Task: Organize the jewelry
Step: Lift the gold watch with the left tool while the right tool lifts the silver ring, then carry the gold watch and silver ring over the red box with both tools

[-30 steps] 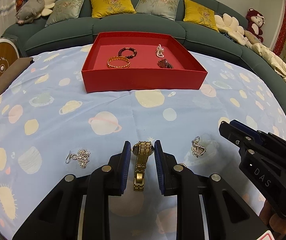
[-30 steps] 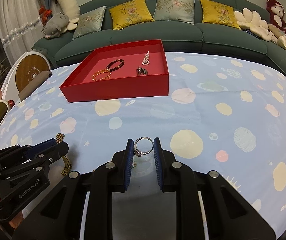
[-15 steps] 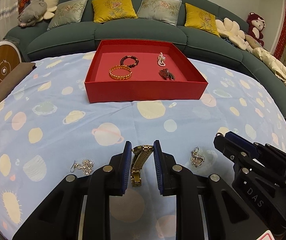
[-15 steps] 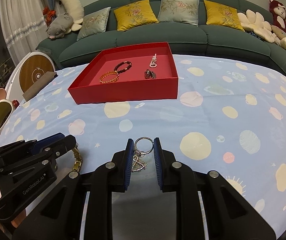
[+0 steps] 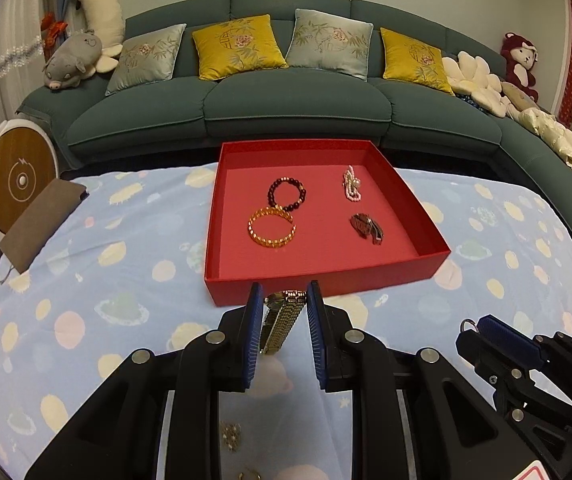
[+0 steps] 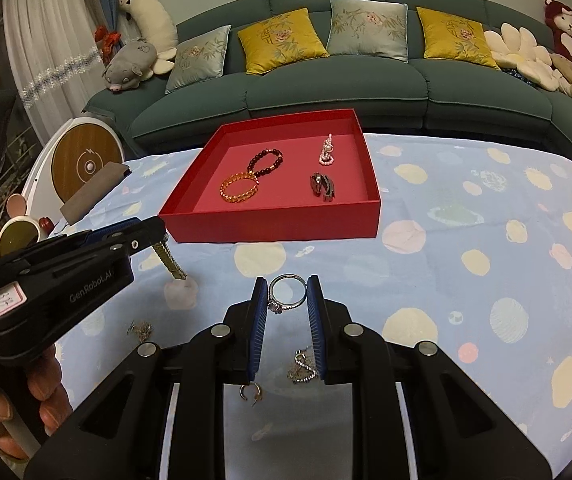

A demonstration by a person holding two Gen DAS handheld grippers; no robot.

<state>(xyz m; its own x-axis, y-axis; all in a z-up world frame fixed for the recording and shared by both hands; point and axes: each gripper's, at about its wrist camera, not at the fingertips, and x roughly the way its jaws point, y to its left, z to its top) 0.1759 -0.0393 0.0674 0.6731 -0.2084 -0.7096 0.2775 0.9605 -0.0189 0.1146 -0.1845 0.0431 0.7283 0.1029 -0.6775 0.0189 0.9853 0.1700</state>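
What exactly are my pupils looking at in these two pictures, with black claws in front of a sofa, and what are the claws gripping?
No robot: a person holds a hand-operated tool in each hand, and each tool has two blue-padded fingers with a camera looking along them. So each picture is taken from one tool. In the left tool's view, the left gripper pinches a gold watch, lifted off the cloth. In the right tool's view, the right gripper pinches a silver ring. Ahead, on a planet-print cloth, sits a red tray with four pieces already in it. A few small silver pieces lie loose on the cloth beneath.
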